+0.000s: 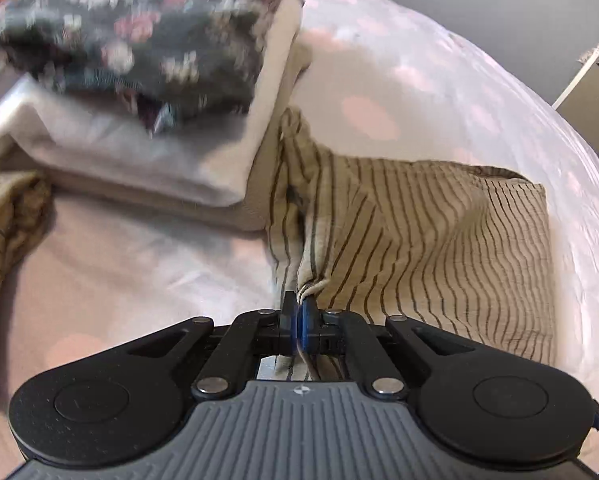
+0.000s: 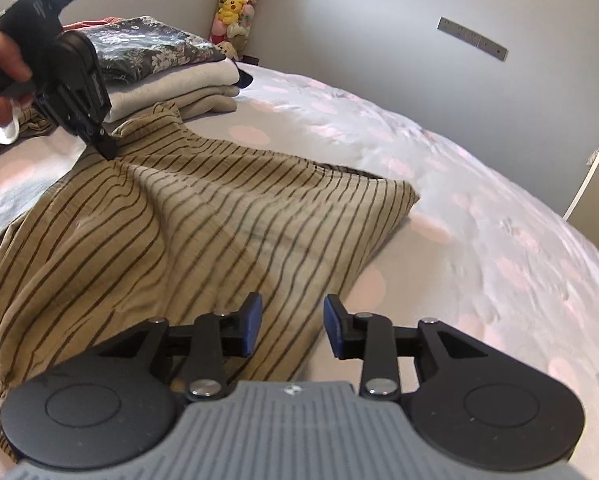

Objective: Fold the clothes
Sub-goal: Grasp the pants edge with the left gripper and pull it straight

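Tan striped garment lies spread on the bed, near a folded stack. Left claw pinches its far edge tight, seemingly to lift a fold; right claw hovers half-open, empty, over the near hem.

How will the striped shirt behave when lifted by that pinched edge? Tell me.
Probably floppy: the striped shirt already lies in soft wrinkles on the bed. It looks thin, so likely light. With only the left gripper shut on one fold, the rest would likely hang and drag.
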A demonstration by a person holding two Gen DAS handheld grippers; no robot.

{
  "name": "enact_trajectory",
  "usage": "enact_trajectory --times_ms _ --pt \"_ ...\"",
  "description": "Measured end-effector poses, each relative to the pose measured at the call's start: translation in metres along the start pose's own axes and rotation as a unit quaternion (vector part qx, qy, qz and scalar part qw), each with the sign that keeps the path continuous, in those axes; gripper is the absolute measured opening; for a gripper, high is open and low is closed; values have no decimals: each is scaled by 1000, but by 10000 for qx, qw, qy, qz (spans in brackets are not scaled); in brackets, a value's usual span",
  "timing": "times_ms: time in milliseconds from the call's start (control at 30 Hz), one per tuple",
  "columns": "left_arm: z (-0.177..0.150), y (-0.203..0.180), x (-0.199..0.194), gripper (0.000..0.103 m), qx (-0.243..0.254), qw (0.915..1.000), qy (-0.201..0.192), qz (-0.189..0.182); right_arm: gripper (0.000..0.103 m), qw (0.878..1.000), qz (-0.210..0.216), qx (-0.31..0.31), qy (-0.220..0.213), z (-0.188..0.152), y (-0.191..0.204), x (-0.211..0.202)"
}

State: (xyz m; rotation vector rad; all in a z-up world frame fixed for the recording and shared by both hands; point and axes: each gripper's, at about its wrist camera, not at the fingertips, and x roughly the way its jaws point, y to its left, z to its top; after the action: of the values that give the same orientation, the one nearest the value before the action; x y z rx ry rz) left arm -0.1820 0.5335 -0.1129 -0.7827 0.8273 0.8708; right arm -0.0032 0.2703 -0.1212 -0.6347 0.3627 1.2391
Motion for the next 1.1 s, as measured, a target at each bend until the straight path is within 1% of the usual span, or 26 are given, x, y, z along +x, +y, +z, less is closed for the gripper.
enact_trajectory --times_ms 100,167,200,233,267,333,367,400,533,633,700,800,867,900,933,967,1033,1100 --pt "-1 -4 11 2 111 9999 56 118 37 10000 63 -33 18 -2 1 3" --pt "-1 -6 8 5 138 9997 32 178 37 10000 54 -24 27 -2 0 2" --pt "-3 -7 3 10 138 9997 6 193 37 10000 28 4 28 -2 -2 0" --pt "-5 -6 -3 17 140 9997 -26 198 37 10000 5 46 13 -2 -3 -2" --pt "-9 -6 -10 21 144 9997 -57 190 39 10000 -11 97 0 -2 -5 -5" --pt "-17 -8 -25 39 158 9998 -93 102 41 9998 -16 204 -19 -1 -8 -10" --pt "-22 -9 -32 42 145 9999 -69 28 42 9997 5 257 -23 -2 -9 -13" --pt "-28 -8 -38 43 86 9999 -5 -56 43 9995 27 309 -22 -2 -10 -16" --pt "-50 -3 -56 43 -327 9984 276 -367 43 9990 90 444 -51 -2 -10 -30" --pt "-66 -3 -66 43 -509 9965 351 -571 45 9988 76 458 -130 -6 -7 -47" --pt "-76 -6 -70 43 -530 9961 397 -581 45 9985 85 511 -174 -9 -7 -58" --pt "-85 -12 -66 43 -436 9965 529 -475 45 9974 106 673 -224 -11 -9 -72" --pt "-90 -16 -59 43 -367 9958 699 -472 46 9946 278 991 -150 -12 -16 -78" --pt "-93 -18 -57 39 -324 9953 796 -457 49 9920 389 1196 -74 -13 -20 -81" --pt "-95 -20 -55 28 -269 9951 857 -424 51 9883 505 1439 57 -15 -25 -82" --pt "-97 -22 -56 23 -205 9954 852 -391 53 9833 624 1698 208 -17 -30 -82" --pt "-99 -25 -60 7 -106 9959 796 -420 53 9686 870 2267 539 -25 -38 -81" --pt "-101 -28 -64 3 13 9961 773 -430 53 9547 1108 2670 705 -38 -41 -83"
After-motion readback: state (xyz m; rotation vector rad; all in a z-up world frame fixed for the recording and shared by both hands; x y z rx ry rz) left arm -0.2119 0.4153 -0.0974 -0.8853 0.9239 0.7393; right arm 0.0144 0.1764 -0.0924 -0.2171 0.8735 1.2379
